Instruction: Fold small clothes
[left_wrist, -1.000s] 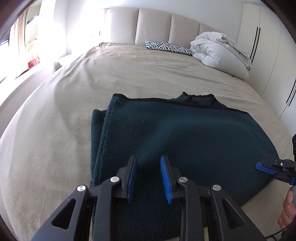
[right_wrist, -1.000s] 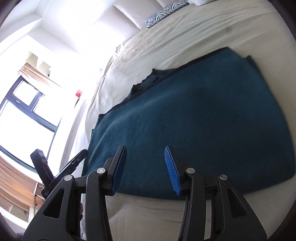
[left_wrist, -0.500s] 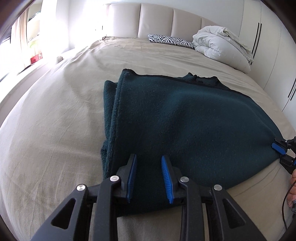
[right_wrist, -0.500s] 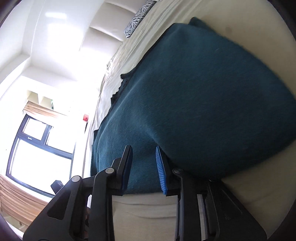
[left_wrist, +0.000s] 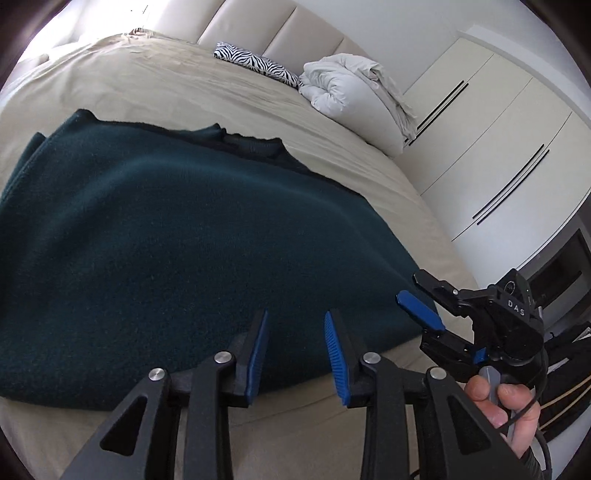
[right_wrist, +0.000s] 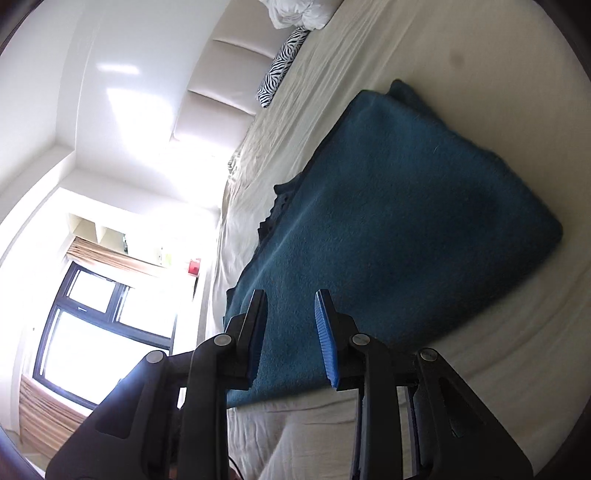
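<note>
A dark teal sweater (left_wrist: 166, 240) lies folded flat on the beige bed (left_wrist: 166, 85). My left gripper (left_wrist: 295, 314) hovers over its near edge. The jaws are opening, and only the fabric below shows in the gap. My right gripper (left_wrist: 412, 288), held by a hand (left_wrist: 495, 406), sits at the sweater's near right corner. In the right wrist view the sweater (right_wrist: 406, 203) fills the middle, and the right gripper (right_wrist: 290, 293) stands rolled over its near edge. These jaws are opening too. Fabric shows between them, and the pads do not press on it.
A white rolled duvet (left_wrist: 347, 88) and a zebra-print pillow (left_wrist: 258, 66) lie at the padded headboard. White wardrobe doors (left_wrist: 498, 147) stand to the right of the bed. A bright window (right_wrist: 103, 325) is on the far side. Bare sheet (right_wrist: 517, 332) surrounds the sweater.
My left gripper swung right along the near edge toward the right corner and its jaws widened slightly. The right gripper narrowed, then widened again, and rolled while staying at the corner.
</note>
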